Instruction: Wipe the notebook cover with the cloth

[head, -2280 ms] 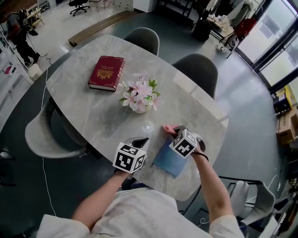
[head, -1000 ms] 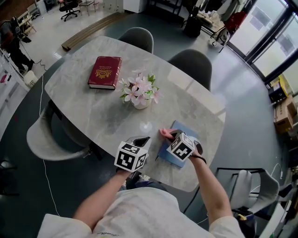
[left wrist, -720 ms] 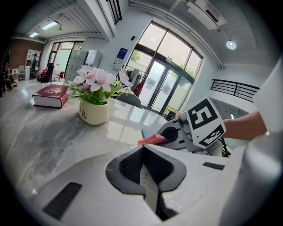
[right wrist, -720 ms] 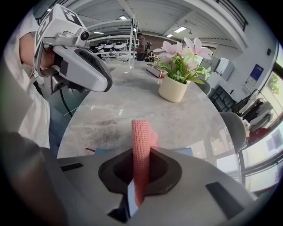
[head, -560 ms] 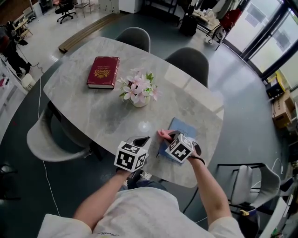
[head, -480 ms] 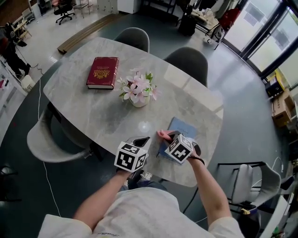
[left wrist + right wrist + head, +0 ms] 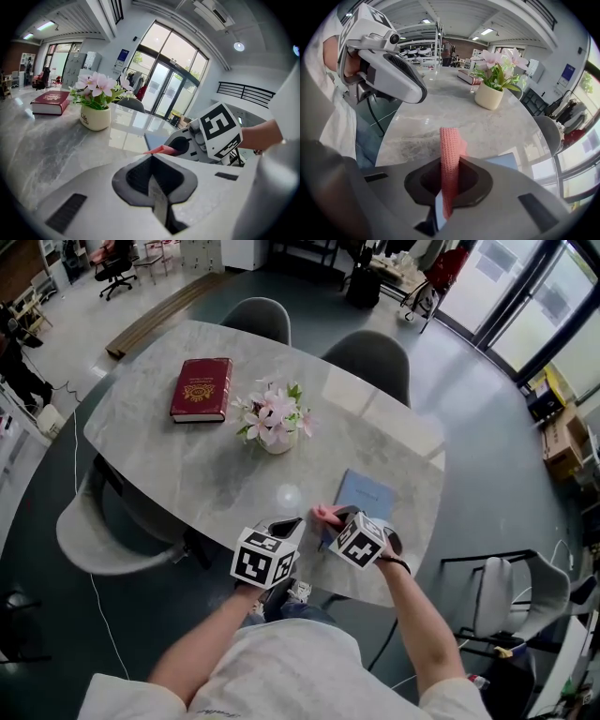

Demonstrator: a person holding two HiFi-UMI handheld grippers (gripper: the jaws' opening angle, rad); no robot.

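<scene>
Right of centre in the head view, the notebook [image 7: 367,491] lies flat near the table [image 7: 187,456] edge, its blue cover bare. My right gripper [image 7: 339,519] is clamped on the pink cloth [image 7: 449,159], which stands upright just beside the notebook's lower-left corner, so I judge the wiping unfinished. My left gripper [image 7: 152,187] is closed on nothing. The vase [image 7: 95,117] reads "Life"; the red book's [image 7: 201,388] gold print is unreadable.

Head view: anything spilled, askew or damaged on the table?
Nothing stands out. The flower pot is upright, the red book and blue notebook lie flat, and the right tool is shut on the pink cloth.
</scene>
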